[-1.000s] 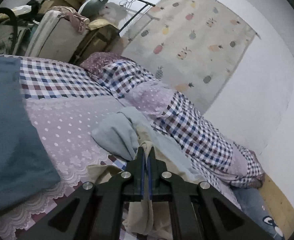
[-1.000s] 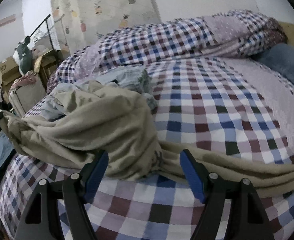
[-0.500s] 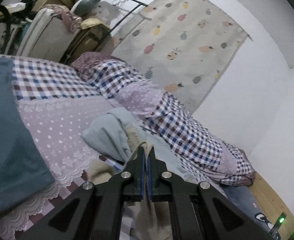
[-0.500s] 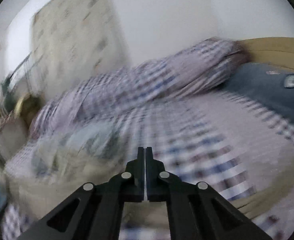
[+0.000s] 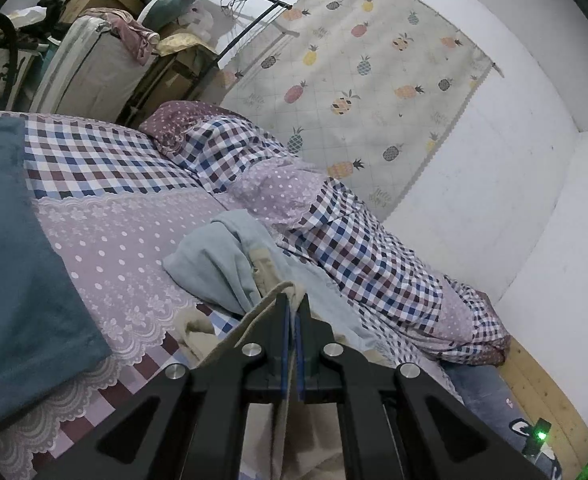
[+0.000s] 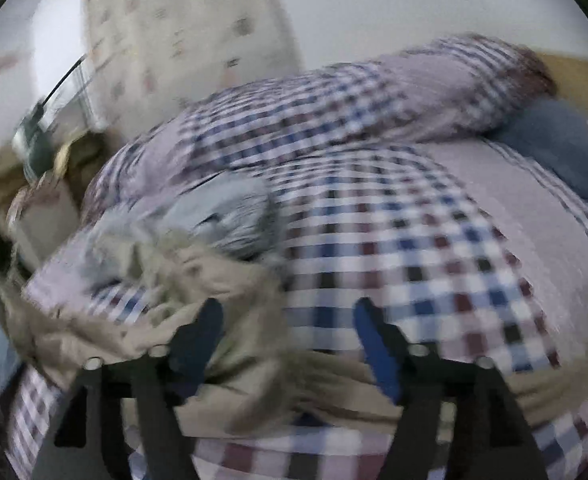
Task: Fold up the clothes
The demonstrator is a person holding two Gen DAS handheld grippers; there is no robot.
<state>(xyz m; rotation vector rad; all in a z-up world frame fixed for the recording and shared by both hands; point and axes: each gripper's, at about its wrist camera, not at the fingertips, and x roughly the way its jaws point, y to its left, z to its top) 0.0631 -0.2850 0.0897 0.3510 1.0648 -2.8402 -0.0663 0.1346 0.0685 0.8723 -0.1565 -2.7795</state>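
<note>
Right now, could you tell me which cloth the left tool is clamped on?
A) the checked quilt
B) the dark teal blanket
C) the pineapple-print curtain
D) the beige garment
D: in the left wrist view the left tool is shut, with an edge of the beige garment pinched between its blue pads.

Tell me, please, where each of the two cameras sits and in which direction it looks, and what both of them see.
Left wrist: sits on the left gripper, looks along the bed toward the pineapple curtain; its fingers are shut on the beige garment.
Right wrist: sits on the right gripper, looks low across the bed, blurred; its fingers are open over the beige garment.
Shared: beige garment, light blue garment, checked duvet, curtain.
</note>
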